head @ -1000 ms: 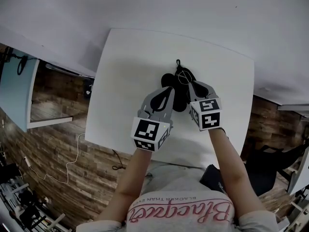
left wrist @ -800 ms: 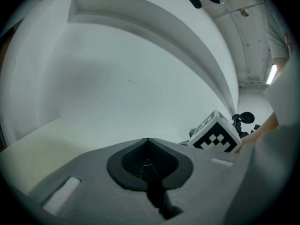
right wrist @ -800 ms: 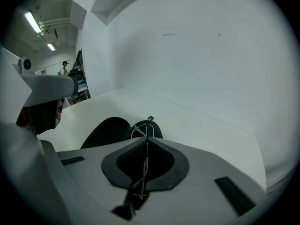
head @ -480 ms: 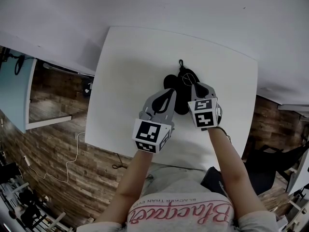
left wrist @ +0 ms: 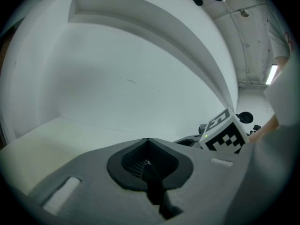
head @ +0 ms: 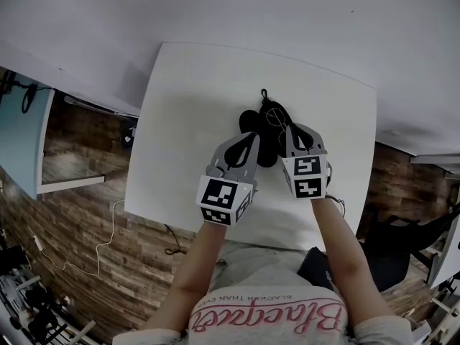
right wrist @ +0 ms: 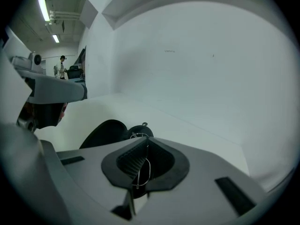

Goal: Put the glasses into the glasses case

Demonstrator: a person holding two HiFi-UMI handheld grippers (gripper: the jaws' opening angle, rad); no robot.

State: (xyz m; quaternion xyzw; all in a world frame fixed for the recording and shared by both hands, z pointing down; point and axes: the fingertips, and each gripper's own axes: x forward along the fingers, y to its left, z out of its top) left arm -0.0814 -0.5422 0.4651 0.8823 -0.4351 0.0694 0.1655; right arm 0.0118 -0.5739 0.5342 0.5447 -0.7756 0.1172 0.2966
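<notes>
The right gripper (right wrist: 140,168) pinches the wire glasses (head: 272,114) at the black case (head: 250,121); the left gripper (left wrist: 148,162) is closed tight. Lowering gently, lenses level, should seat them.

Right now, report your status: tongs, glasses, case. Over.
Left tongs shut beside the glasses case, grip unclear. Right tongs shut on the glasses, at the case. Nothing blocking the case.

I record the case (head: 265,144) as black, lying flat on the table (head: 187,85), right of its middle and nearer the far edge. The glasses (head: 272,113) have thin wire rims and sit over the case's far end. One wire part is clamped in the right gripper (right wrist: 140,161).
</notes>
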